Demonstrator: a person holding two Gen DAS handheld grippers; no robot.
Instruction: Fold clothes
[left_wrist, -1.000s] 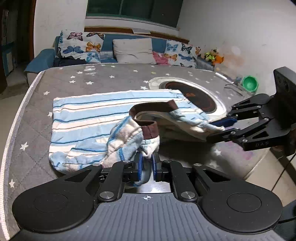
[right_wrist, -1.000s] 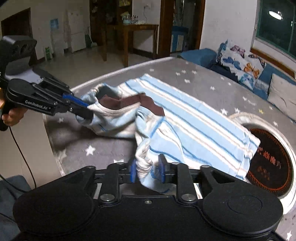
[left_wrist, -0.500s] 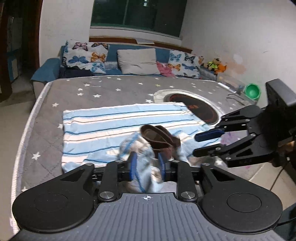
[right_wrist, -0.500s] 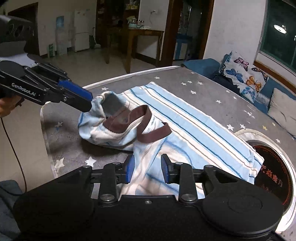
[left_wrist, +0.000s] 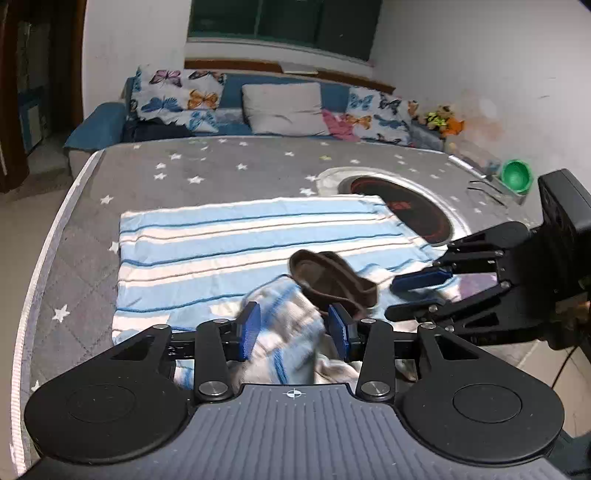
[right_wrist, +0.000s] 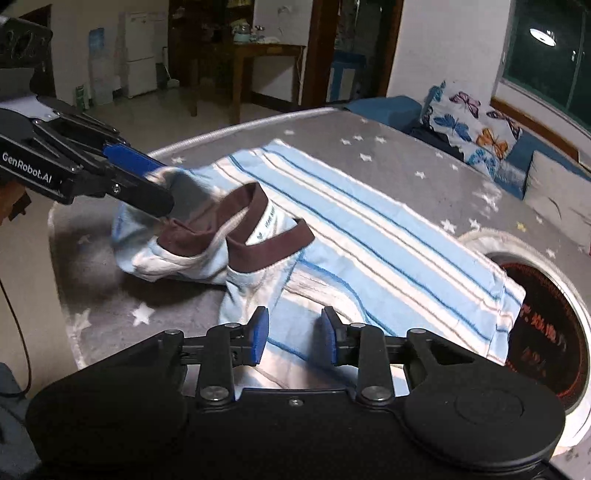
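Though blurred leftward, right view shows shirt (right_wrist: 369, 236) label.

Shirt (right_wrist: 373, 236): pale blue, white stripes, dark-blue lines; brown collar (right_wrist: 266, 240). Beneath it, bedcover (left_wrist: 229, 173): grey, white stars. Beyond, butterfly-print cushions (left_wrist: 177, 96), possibly white-ground.

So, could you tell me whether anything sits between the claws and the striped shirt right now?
Nothing visible does. The left claw and right claw are both open directly over the striped shirt, whose brown collar end is bunched near them on the grey starred mattress.
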